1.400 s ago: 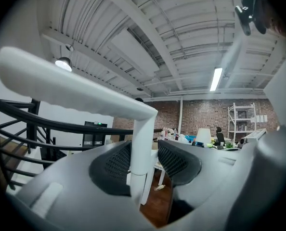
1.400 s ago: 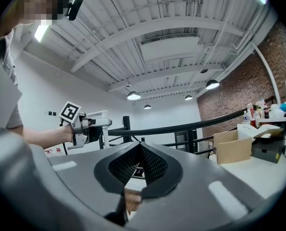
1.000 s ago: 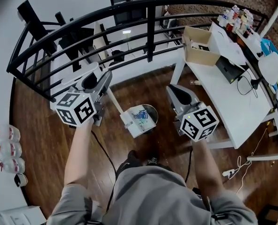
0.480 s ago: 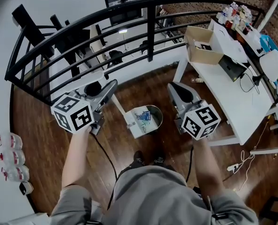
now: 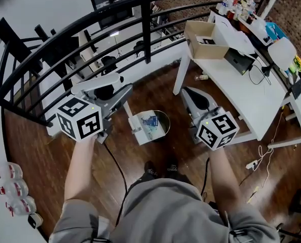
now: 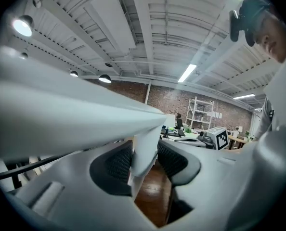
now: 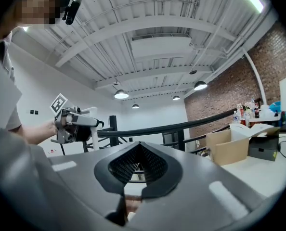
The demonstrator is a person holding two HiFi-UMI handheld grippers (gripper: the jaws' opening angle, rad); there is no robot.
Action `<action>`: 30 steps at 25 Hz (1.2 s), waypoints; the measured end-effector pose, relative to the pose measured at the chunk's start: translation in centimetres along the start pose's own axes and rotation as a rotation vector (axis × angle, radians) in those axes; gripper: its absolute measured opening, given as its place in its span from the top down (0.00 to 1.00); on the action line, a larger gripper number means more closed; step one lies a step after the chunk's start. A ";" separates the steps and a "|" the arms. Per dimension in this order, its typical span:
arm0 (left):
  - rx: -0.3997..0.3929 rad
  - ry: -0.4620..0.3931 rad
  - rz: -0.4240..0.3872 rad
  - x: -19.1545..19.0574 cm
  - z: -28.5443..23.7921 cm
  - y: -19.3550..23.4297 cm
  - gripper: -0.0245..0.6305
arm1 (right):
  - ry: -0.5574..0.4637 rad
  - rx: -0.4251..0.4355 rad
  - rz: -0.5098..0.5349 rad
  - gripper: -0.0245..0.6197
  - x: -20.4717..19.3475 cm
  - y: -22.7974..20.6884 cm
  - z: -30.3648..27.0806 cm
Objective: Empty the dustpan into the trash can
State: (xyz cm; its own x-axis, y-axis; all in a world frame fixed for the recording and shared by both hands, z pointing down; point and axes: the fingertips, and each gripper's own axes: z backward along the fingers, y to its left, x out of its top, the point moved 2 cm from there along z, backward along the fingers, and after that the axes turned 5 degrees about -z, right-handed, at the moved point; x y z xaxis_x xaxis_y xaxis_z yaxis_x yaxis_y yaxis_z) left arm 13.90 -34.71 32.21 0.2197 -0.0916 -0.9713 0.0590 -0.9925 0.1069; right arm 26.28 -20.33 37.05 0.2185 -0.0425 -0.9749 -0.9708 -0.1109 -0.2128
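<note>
Dustpan (image 5: pixel 140 130) sits low in front of your feet, its white pan overlapping the near left edge of the round trash can (image 5: pixel 166 121) in the head view. Its long white handle (image 6: pixel 144 150) slopes up and to the left from the pan to your left gripper (image 5: pixel 119 97), so the pan end points toward the can.

Only the left gripper view shows the grip: both ribbed pads pinch that handle. Only the right gripper view shows that your right gripper (image 5: pixel 190 96) has its jaws pressed together on nothing.

Blue and white scraps (image 5: pixel 150 121) lie where the pan meets the can, and you cannot tell which of the two holds them.

Farther off, an open cardboard box (image 5: pixel 203 39) stands on the white table (image 5: pixel 241 92), with the black railing (image 5: pixel 145 19) behind.
</note>
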 end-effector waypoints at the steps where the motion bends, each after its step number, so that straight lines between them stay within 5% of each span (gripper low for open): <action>1: -0.004 0.001 0.001 0.0 0.0 0.1 0.71 | -0.002 -0.014 0.001 0.96 0.0 -0.2 0.3; 18: 0.016 0.004 0.031 -1.0 -0.1 2.3 0.72 | 0.006 -0.044 0.026 0.96 -0.2 2.1 0.9; 30: 0.076 -0.010 -0.020 1.5 -9.6 4.0 0.71 | -0.026 -0.110 0.021 0.96 1.5 -5.0 4.1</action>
State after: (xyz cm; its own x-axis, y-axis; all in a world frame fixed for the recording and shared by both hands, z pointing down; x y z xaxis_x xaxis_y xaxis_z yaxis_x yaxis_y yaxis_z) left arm 23.83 -38.07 33.27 0.2097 -0.0725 -0.9751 -0.0113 -0.9974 0.0718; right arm 31.02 -15.77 36.42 0.1941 -0.0203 -0.9808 -0.9582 -0.2183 -0.1851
